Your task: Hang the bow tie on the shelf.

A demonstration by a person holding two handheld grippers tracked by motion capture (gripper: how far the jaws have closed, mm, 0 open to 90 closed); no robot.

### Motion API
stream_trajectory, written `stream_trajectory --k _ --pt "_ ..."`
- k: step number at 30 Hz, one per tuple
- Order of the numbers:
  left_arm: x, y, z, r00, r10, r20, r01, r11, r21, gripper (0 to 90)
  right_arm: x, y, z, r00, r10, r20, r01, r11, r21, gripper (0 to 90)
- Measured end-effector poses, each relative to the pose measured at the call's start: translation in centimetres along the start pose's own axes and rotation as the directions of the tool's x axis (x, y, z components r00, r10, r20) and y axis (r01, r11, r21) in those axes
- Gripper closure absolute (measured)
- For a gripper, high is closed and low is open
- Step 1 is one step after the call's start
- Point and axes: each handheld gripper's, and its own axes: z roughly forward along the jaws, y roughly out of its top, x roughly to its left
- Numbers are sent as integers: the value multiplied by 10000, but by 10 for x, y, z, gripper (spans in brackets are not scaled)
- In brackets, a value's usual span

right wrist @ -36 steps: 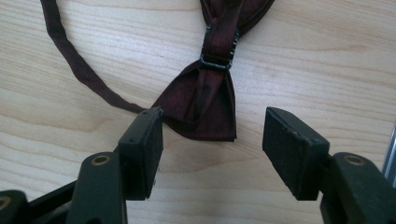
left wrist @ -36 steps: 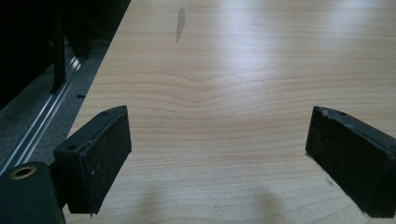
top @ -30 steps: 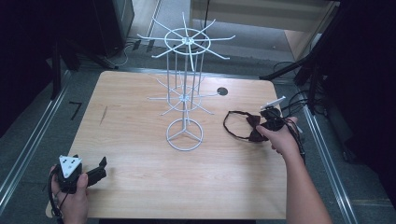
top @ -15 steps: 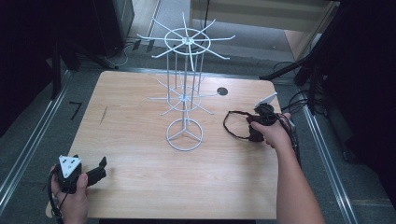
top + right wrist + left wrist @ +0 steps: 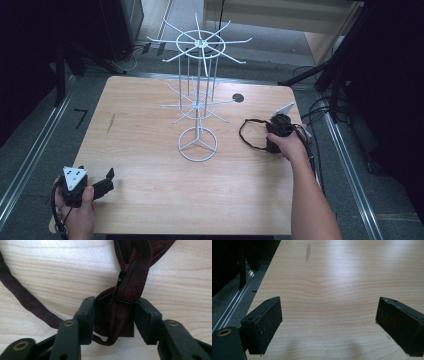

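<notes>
A dark maroon bow tie (image 5: 135,270) lies flat on the wooden table (image 5: 150,110) at the right side, its thin strap (image 5: 241,134) looping out to the left. My right gripper (image 5: 115,305) has just been closing, and its pads now press both sides of the tie's middle band. From the high view the right gripper (image 5: 274,141) sits under the person's hand, pointing down at the tie. Near the table's front left corner my left gripper (image 5: 105,181) is held low, jaws wide apart. Bare wood lies between the left gripper's (image 5: 329,315) pads.
A tall white wire display rack (image 5: 199,100) with several spoke arms stands mid-table on a ring base (image 5: 198,145), just left of the tie's strap. A black round grommet (image 5: 238,98) sits behind the tie. Cables lie on the floor right of the table.
The right hand has sunk and shifted a little left onto the bow tie, and its jaws have closed in on the tie. The left hand has kept still.
</notes>
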Motion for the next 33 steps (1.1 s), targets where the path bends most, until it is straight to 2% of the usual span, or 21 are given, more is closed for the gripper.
stream_trajectory --k 5,6,9,13,17,21,22,23,24,27,33 --pt "0 0 0 10000 6 13 -6 10000 8 75 -3 -2 1 9994 250 -220 -247 9996 158 627" --pt "0 0 0 10000 7 6 -7 10000 7 75 -3 -3 1 9991 322 -292 -316 9993 215 677" --pt "0 0 0 10000 -6 -28 6 10000 3 75 -6 -4 1 9976 461 -526 -449 9987 236 723" --pt "0 0 0 10000 -17 -38 17 10000 22 75 -6 -7 1 9958 600 -695 -597 9982 56 787" --pt "1 0 0 9999 -107 18 107 9999 2 75 -8 -12 0 9946 538 -892 -559 9982 -216 847" --pt "1 0 0 9999 -122 33 122 9999 12 75 -8 -15 -1 9964 268 -799 -303 9987 -421 856" --pt "1 0 0 9999 -120 23 120 9999 38 75 -6 -17 -2 9969 275 -743 -314 9981 -525 857" --pt "1 0 0 10000 -95 14 95 9999 64 75 -5 -21 -3 9967 217 -784 -284 9959 -859 858" --pt "1 0 0 9999 -103 15 103 9999 62 75 -5 -21 -3 9967 217 -784 -284 9959 -859 858" --pt "1 0 0 9999 -109 24 109 9999 51 75 -4 -28 -10 9963 138 -848 -261 9889 -1460 859" --pt "1 0 0 10000 -68 0 68 10000 50 75 -2 -42 -24 9944 31 -1059 -319 9620 -2712 859"
